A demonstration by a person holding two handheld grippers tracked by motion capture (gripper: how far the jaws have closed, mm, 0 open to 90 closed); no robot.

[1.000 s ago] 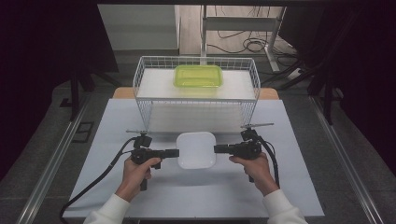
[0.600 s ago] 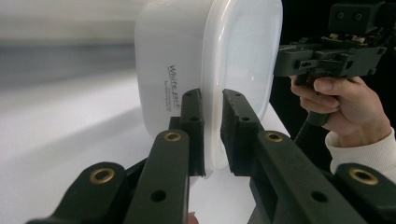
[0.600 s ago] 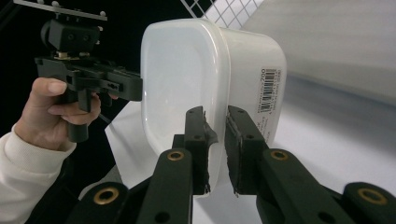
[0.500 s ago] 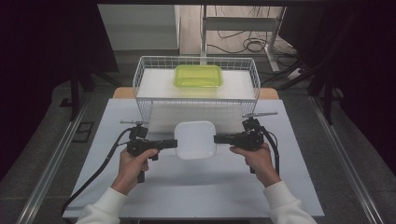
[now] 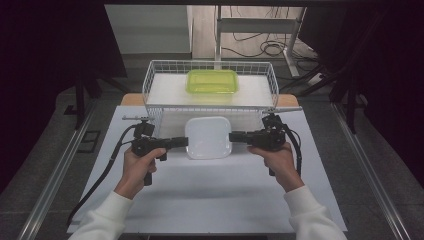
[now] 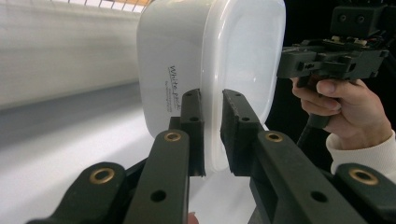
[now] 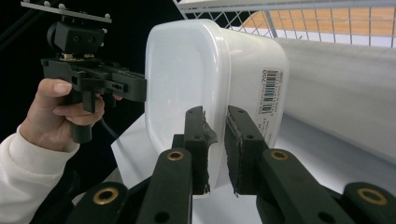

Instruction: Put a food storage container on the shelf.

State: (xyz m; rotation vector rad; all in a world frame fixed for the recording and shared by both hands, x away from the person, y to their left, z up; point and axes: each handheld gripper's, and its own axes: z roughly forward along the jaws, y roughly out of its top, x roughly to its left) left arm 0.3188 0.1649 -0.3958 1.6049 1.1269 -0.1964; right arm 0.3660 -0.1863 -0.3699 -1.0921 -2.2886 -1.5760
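Note:
A white plastic container (image 5: 207, 137) hangs above the table, held level between both grippers. My left gripper (image 5: 186, 142) is shut on its left rim, and the left gripper view shows the jaws (image 6: 212, 100) pinching the thin wall of the container (image 6: 233, 51). On the opposite rim my right gripper (image 5: 231, 136) is shut too. In the right gripper view its pads (image 7: 215, 116) clamp the edge of the container (image 7: 187, 70), whose side carries a barcode label. Each gripper view also shows the other hand and its gripper farther off.
Just behind the held container stands a white wire basket (image 5: 150, 85), with a green-lidded container (image 5: 212, 81) inside at the back. The white table (image 5: 210, 200) lies below, and dark floor with rails runs along both sides.
Both hands have risen together, lifting the white container off the table. In the high view it now sits closer to the front wall of the basket.

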